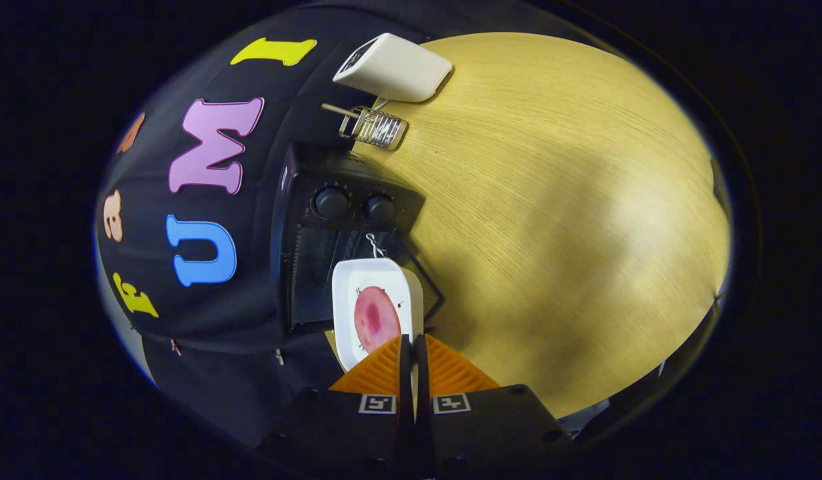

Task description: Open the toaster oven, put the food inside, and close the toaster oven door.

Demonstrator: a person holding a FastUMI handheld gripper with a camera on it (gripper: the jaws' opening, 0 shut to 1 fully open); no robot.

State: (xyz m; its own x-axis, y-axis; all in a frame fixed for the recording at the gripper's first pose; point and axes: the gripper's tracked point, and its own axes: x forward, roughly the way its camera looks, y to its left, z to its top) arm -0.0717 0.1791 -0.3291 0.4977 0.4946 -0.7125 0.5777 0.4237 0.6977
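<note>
The gripper (411,347) is seen with its fingers drawn nearly together, only a thin slit left between them, and the near rim of a white tray (357,280) is pinched in that slit. A round pink piece of food (376,319) is carried on the tray, just ahead of the fingertips. The tray is held in the air, tilted, in front of the black toaster oven (331,227); its far end is just at the oven's opening. The oven door is seen let down and open; two knobs (354,203) are set beside the opening. The oven is stood on a wooden table (551,200). Beyond the oven a small wire rack (374,125) and a white box (394,67) are laid on the table, near each other.
</note>
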